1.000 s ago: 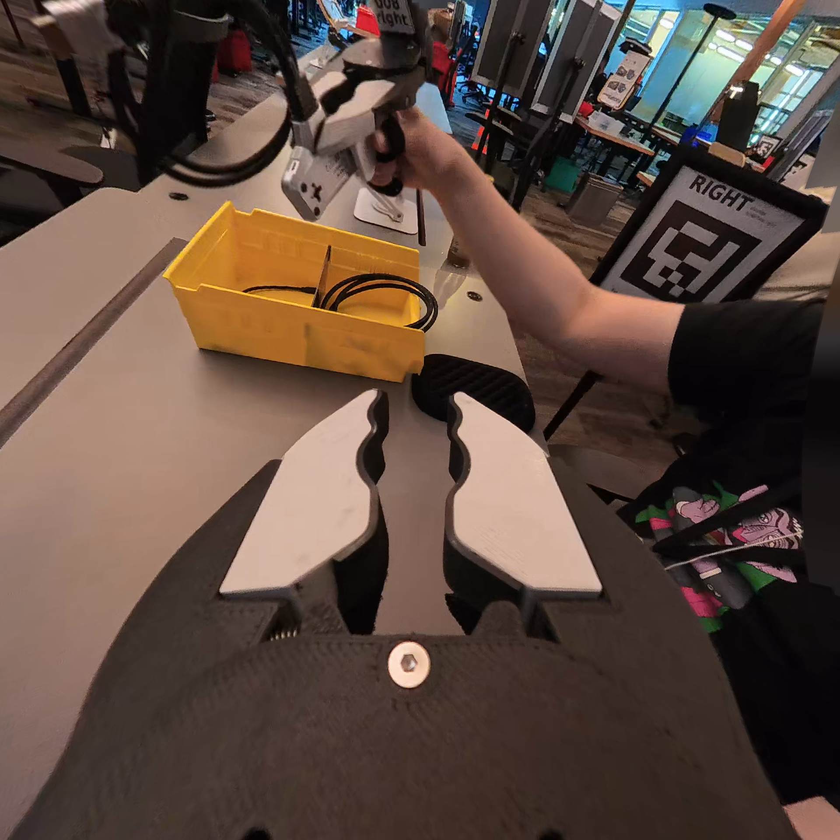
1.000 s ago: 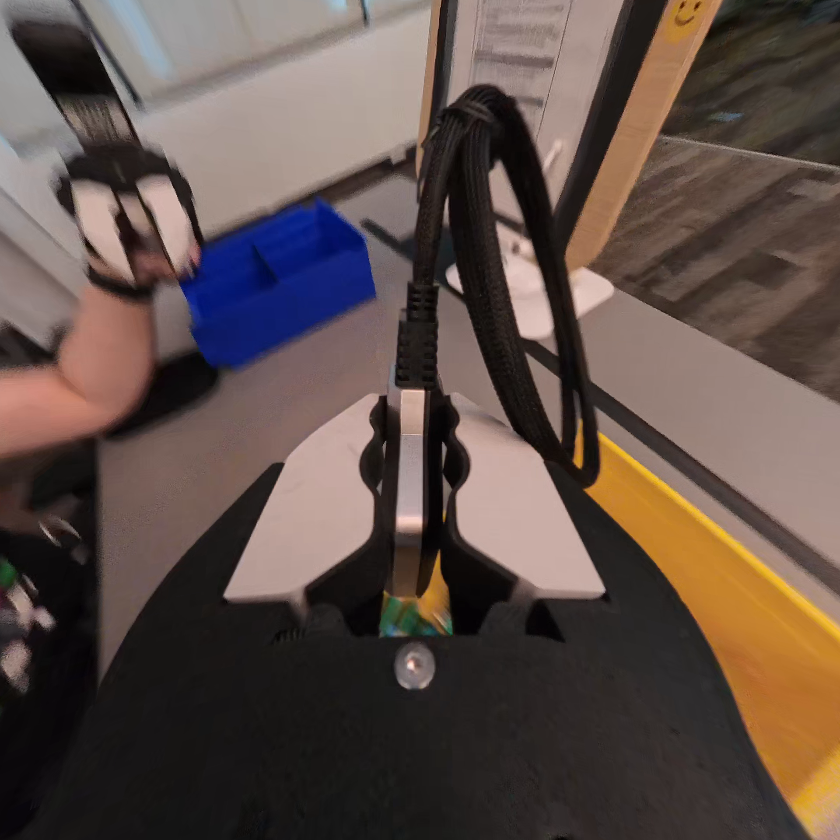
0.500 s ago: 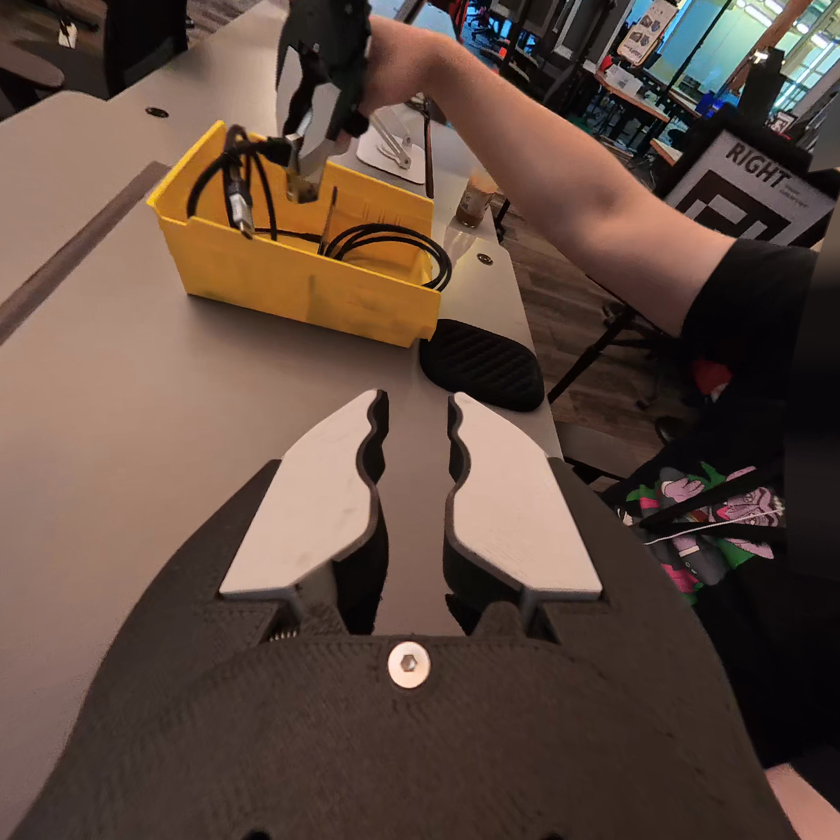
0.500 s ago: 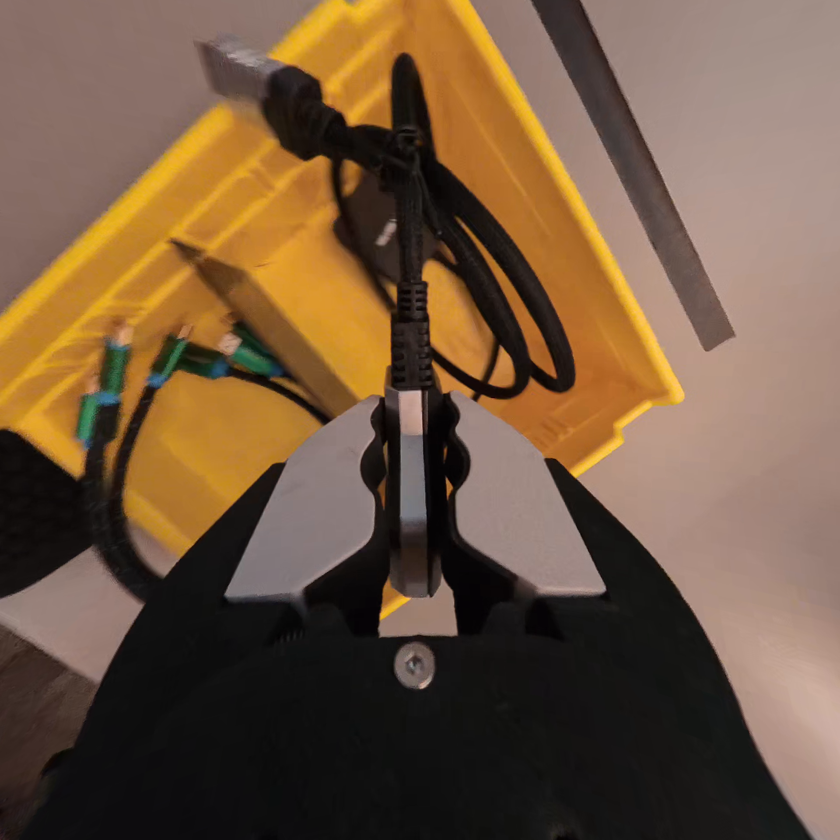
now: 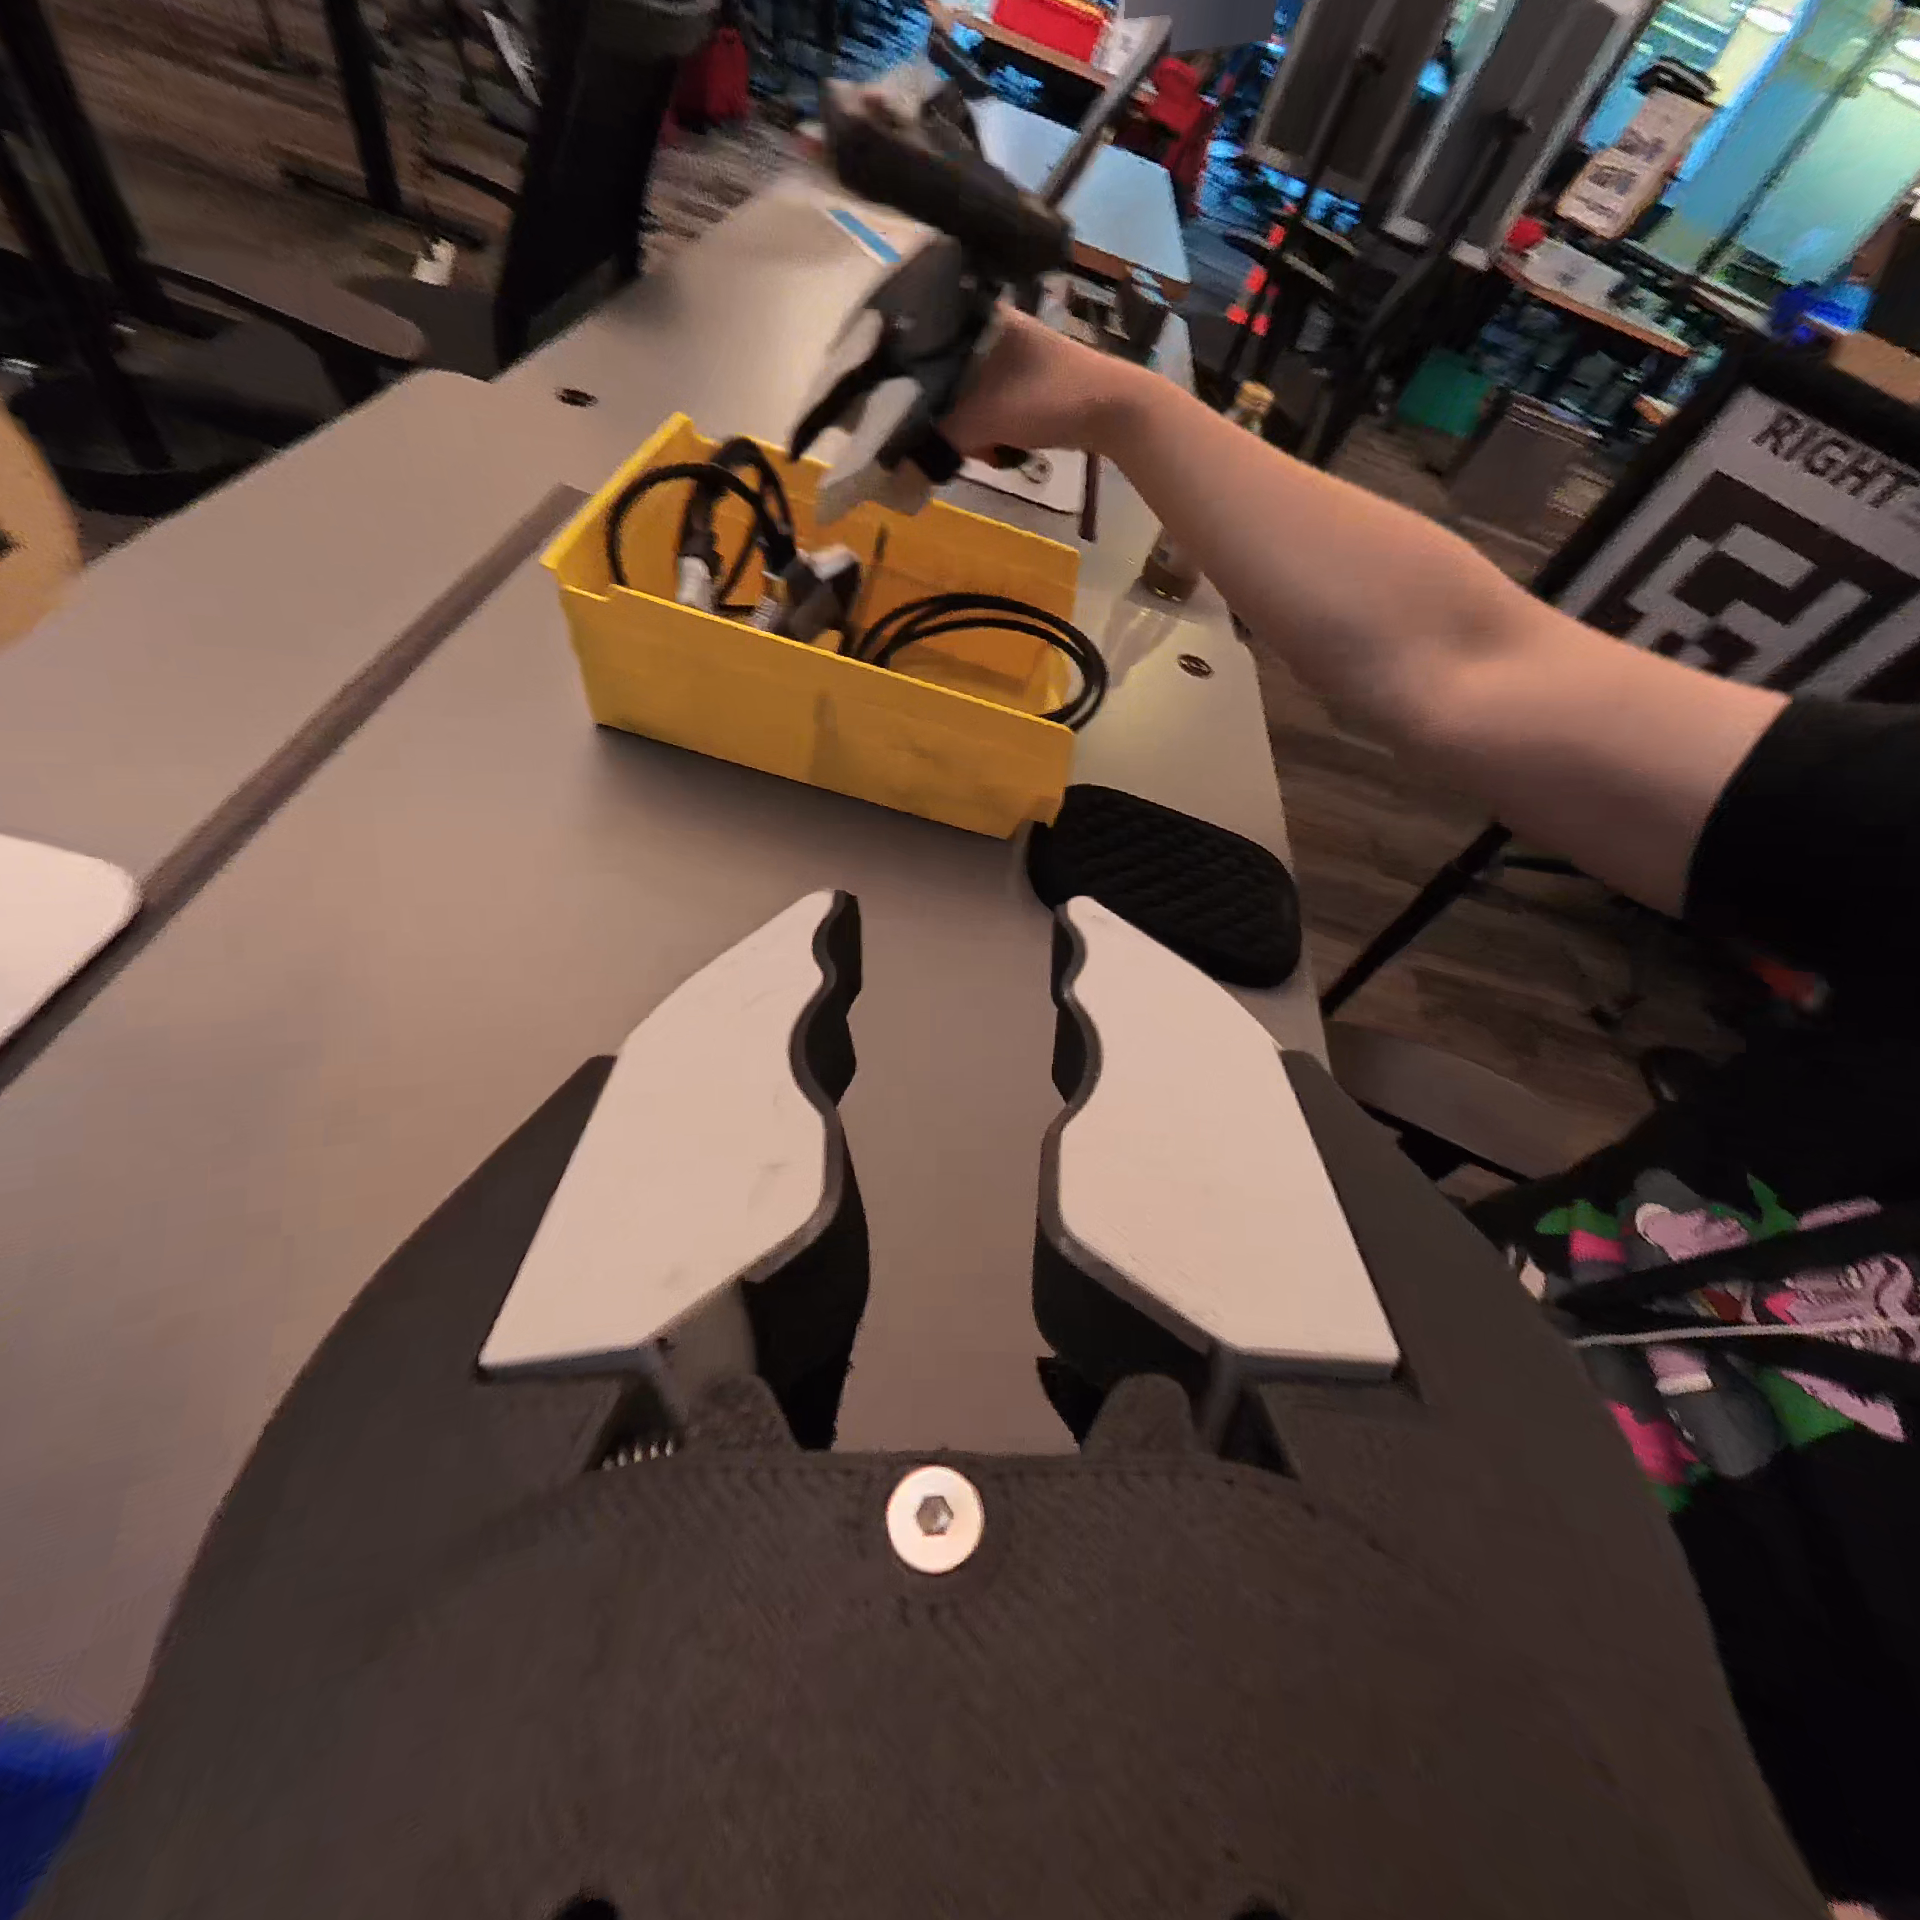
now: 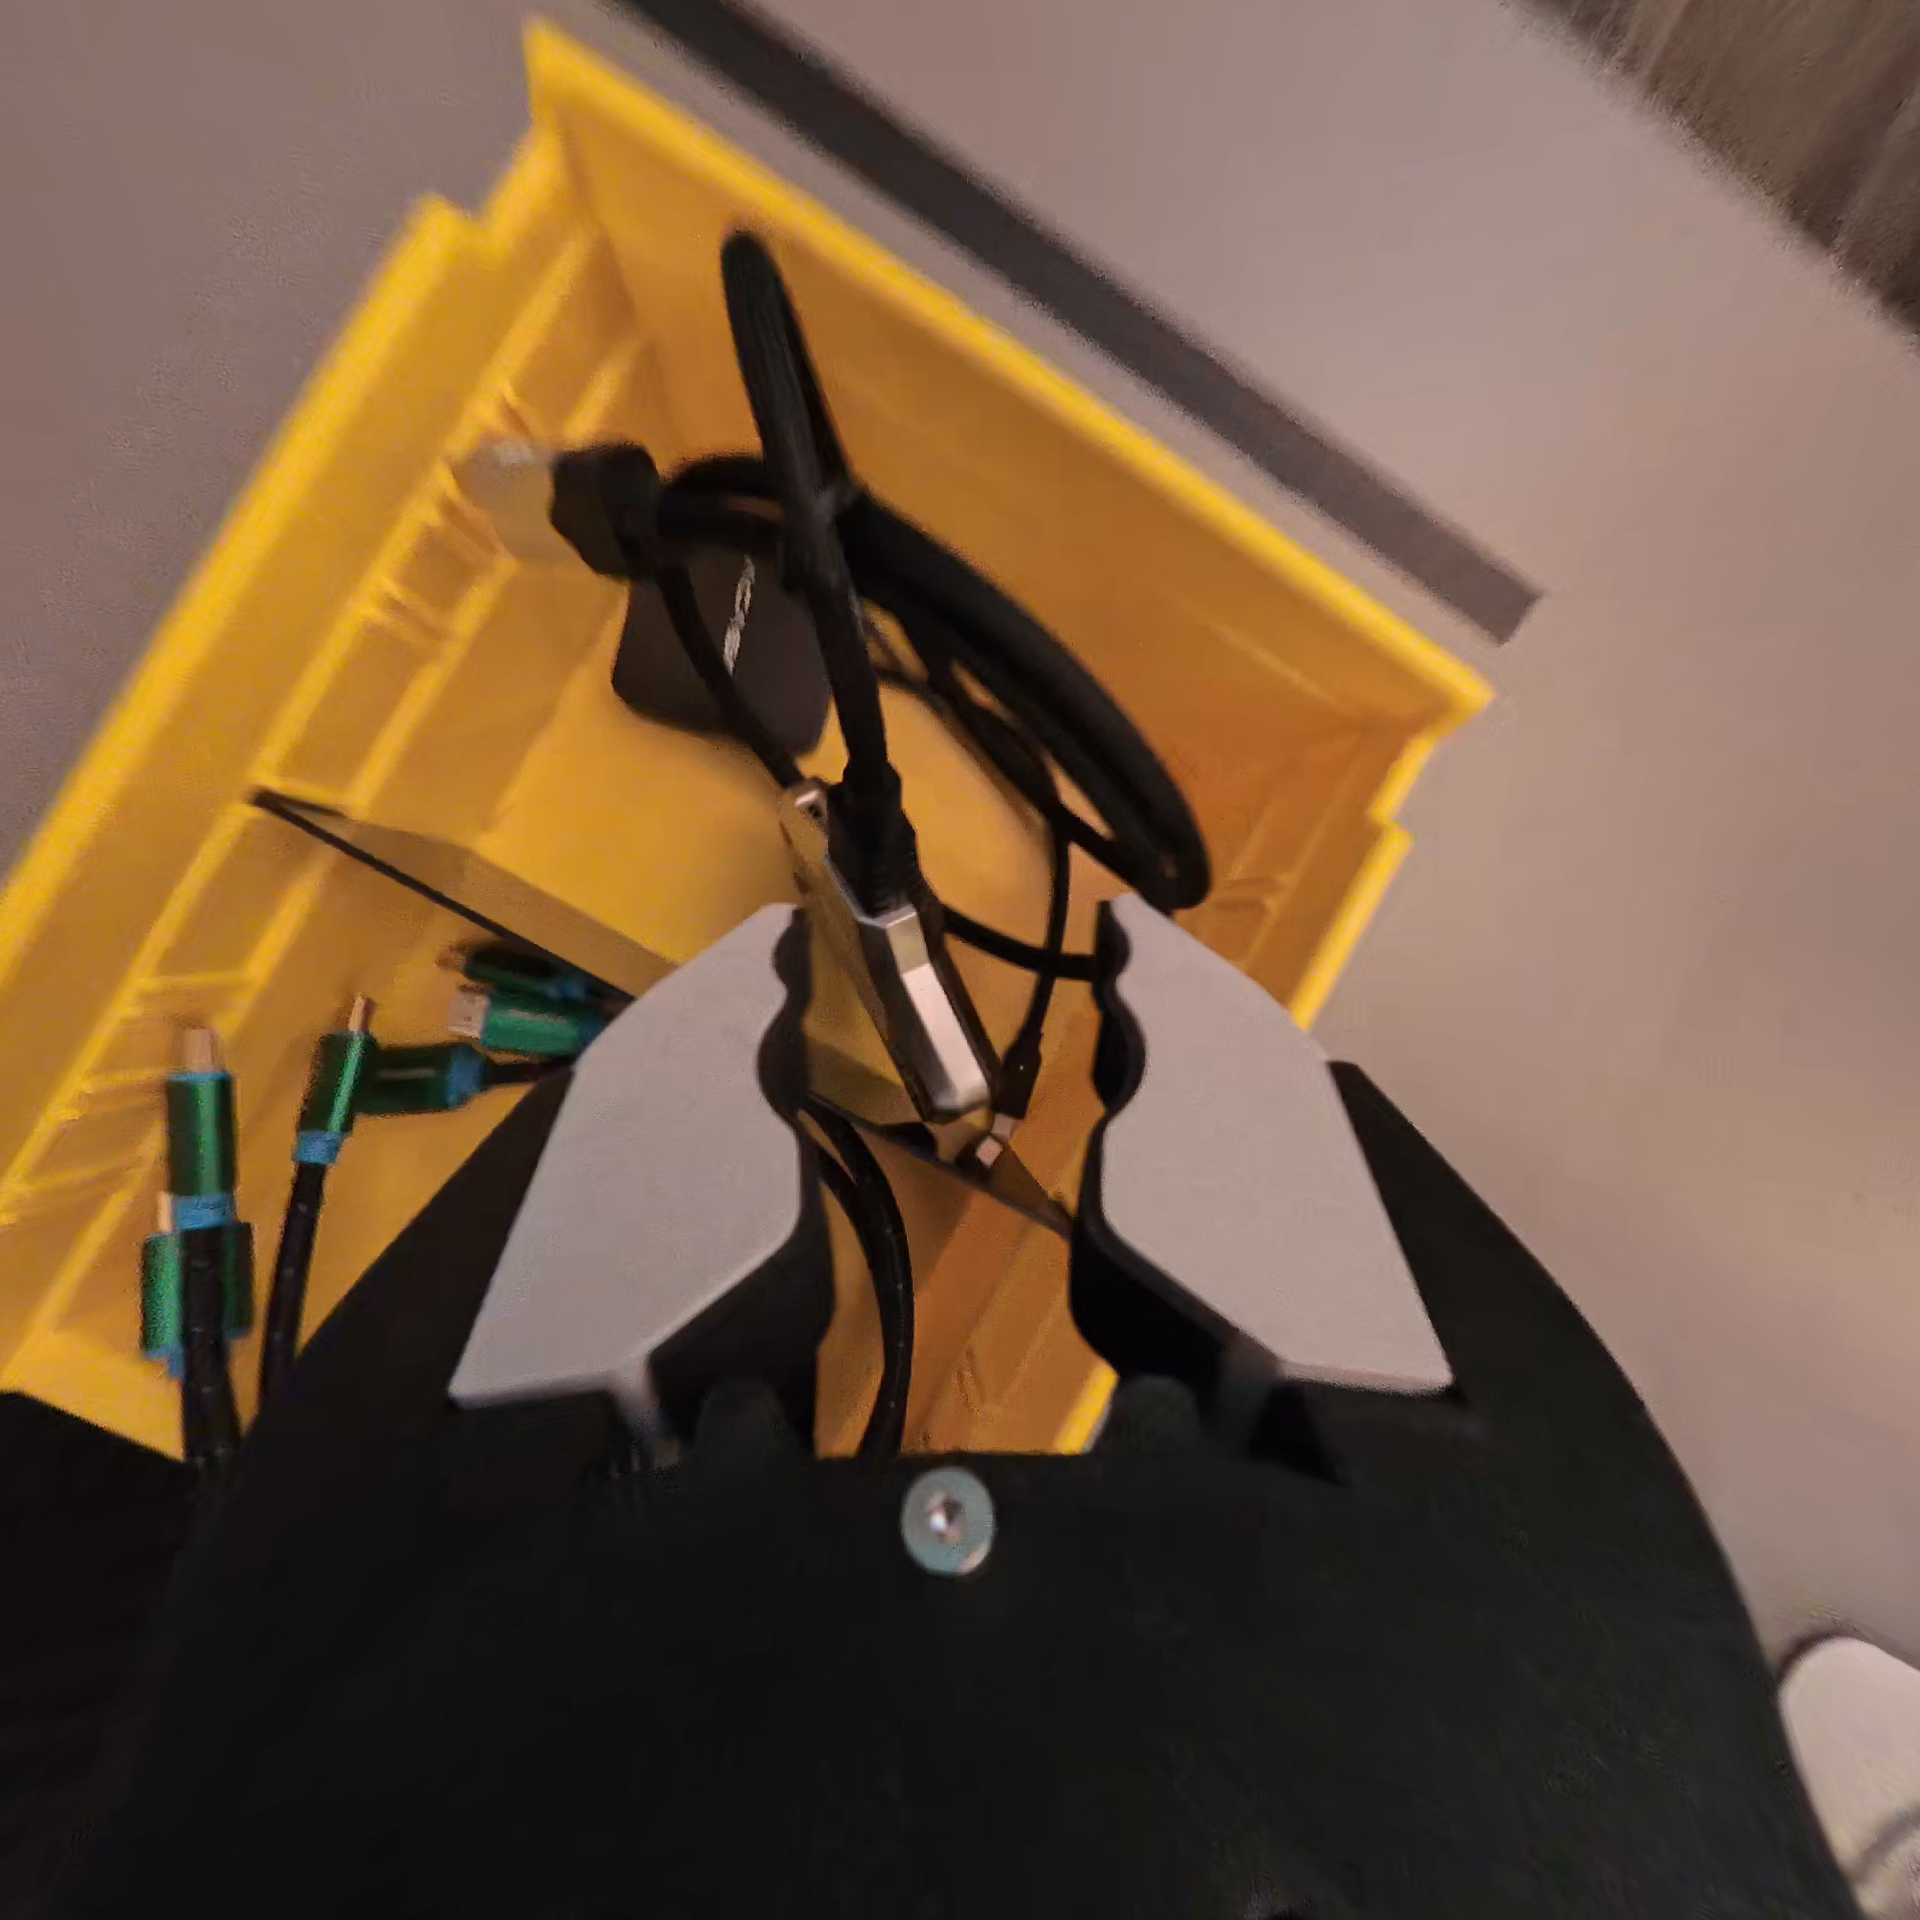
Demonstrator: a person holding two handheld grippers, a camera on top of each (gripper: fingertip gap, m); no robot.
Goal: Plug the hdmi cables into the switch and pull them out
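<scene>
Lying between right gripper (image 6: 945,935), seemingly loose: switch (image 6: 904,987).

A yellow bin (image 5: 831,717) on a grey table (image 5: 343,914), office clutter behind.

The bin sits near the table's far right edge, its interior split by a thin dark divider (image 6: 457,883). Just beside the bin's near right corner lies a black quilted pad (image 5: 1164,894), partly overhanging the table's edge. A dark groove (image 5: 343,675) runs along the table to the bin's left, and a white flat object (image 5: 52,925) shows at the left border. At the right stands a black-framed board with a square-code marker (image 5: 1766,582). Farther back are wood flooring (image 5: 1382,831), blurred desks, a red box (image 5: 1049,21) and a white stand base (image 5: 1029,478) behind the bin.
</scene>
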